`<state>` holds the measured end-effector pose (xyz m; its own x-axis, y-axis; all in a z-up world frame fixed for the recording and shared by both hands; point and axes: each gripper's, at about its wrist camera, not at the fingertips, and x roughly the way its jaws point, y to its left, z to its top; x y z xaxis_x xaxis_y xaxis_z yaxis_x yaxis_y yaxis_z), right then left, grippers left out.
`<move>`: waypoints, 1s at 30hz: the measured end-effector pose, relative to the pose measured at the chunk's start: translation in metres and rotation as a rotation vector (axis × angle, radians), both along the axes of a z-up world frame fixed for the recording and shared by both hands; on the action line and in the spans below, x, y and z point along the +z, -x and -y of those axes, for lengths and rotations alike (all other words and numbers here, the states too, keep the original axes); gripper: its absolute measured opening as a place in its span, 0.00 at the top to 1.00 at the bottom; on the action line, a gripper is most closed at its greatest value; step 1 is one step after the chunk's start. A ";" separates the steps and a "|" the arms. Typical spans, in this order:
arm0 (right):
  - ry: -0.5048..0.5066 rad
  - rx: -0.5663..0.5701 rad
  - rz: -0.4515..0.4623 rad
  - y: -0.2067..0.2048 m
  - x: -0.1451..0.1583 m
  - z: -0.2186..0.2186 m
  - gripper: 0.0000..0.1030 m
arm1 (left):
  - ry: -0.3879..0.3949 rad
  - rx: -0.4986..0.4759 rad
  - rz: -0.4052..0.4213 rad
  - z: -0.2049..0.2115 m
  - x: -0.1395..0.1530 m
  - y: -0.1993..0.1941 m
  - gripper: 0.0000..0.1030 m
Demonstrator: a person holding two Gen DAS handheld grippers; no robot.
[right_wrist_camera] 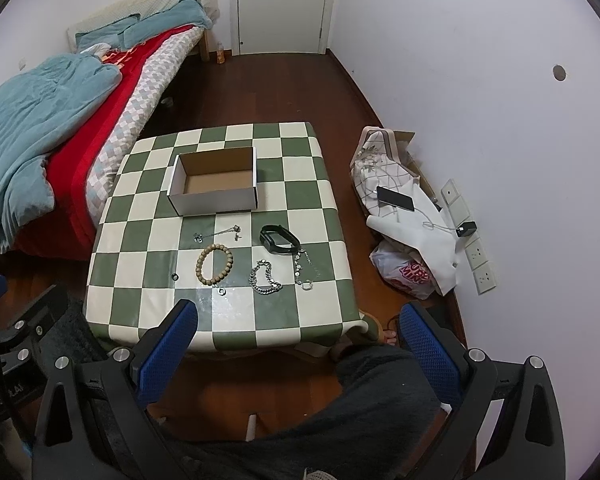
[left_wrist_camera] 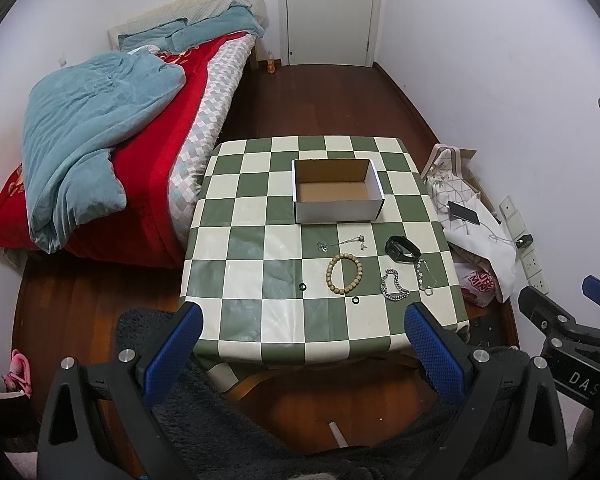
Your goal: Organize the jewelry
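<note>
An open, empty cardboard box [left_wrist_camera: 337, 191] [right_wrist_camera: 216, 186] stands on the green-and-white checked table [left_wrist_camera: 260, 280] [right_wrist_camera: 320, 200]. In front of it lie a wooden bead bracelet [left_wrist_camera: 344, 274] [right_wrist_camera: 215, 264], a silver chain bracelet [left_wrist_camera: 395, 286] [right_wrist_camera: 265, 279], a thin silver chain [left_wrist_camera: 426, 278] [right_wrist_camera: 305, 270], a black band [left_wrist_camera: 402, 247] [right_wrist_camera: 280, 237], small earrings [left_wrist_camera: 342, 242] [right_wrist_camera: 218, 233] and two small dark rings [left_wrist_camera: 302, 287] [left_wrist_camera: 355, 300]. My left gripper [left_wrist_camera: 302, 326] is open and empty, held back off the table's near edge. My right gripper [right_wrist_camera: 298, 324] is open and empty, also short of the near edge.
A bed [left_wrist_camera: 140, 140] with a blue quilt and red cover stands left of the table. Bags, a phone [right_wrist_camera: 396, 199] and a power strip [right_wrist_camera: 466, 236] lie on the floor to the right by the wall. A closed door [left_wrist_camera: 328, 12] is at the back.
</note>
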<state>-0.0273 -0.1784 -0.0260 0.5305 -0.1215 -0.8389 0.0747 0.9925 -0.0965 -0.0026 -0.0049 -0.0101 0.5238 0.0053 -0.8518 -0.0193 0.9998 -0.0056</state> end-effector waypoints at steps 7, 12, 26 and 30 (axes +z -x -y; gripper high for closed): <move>0.004 0.000 0.004 0.000 0.002 0.000 0.01 | -0.002 -0.002 0.004 0.001 0.004 0.000 0.00; 0.003 0.001 0.005 0.000 0.002 0.000 0.01 | -0.001 -0.005 0.011 0.000 0.011 0.000 0.00; 0.005 0.000 0.009 -0.003 0.007 0.000 0.01 | 0.000 -0.004 0.013 0.001 0.012 0.001 0.00; 0.006 0.001 0.009 -0.002 0.006 0.000 0.01 | 0.001 -0.004 0.013 0.000 0.013 0.001 0.00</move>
